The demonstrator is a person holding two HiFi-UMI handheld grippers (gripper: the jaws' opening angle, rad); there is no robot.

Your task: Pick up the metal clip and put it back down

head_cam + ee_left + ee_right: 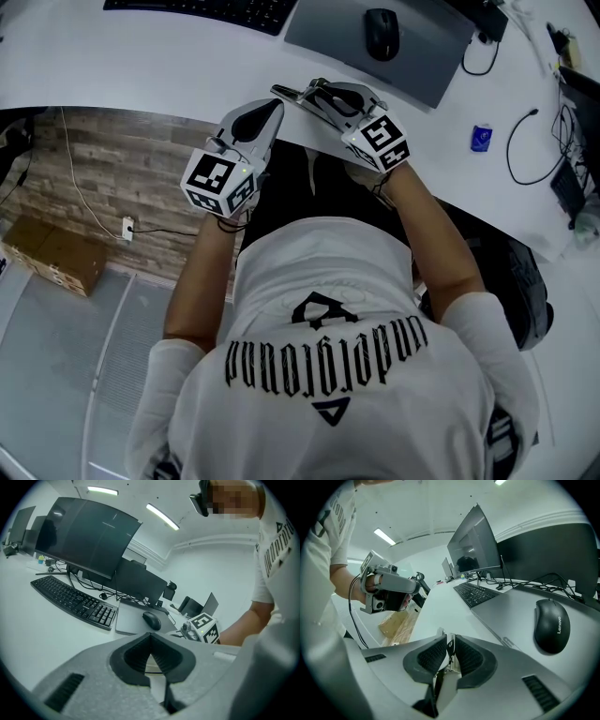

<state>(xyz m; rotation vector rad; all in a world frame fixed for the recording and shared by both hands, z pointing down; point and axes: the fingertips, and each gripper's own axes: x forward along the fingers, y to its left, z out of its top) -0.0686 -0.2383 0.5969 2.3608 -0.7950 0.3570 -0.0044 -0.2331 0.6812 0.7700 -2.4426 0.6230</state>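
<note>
The clip sat upright between the pads of my right gripper, which pinched it from both sides near the tips, with a little of the metal poking out past them. From above, that silver end stuck out to the left of the gripper, over the white desk close to its near edge. I could not tell whether the clip touched the desk or hung just above it. The right gripper pointed forward and downward, its marker cube toward me. Just beyond it lay the grey mat with the black mouse on it, and the keyboard was farther back to the left, in front of the dark monitor. My left gripper was beside the right one, at the desk's edge. Its jaws were pressed together at the tips with nothing between them, and its nose was near the clip's free end without gripping it. A small blue thing lay on the desk off to my right, among loose black cables. A cardboard box stood on the floor below to my left.
</note>
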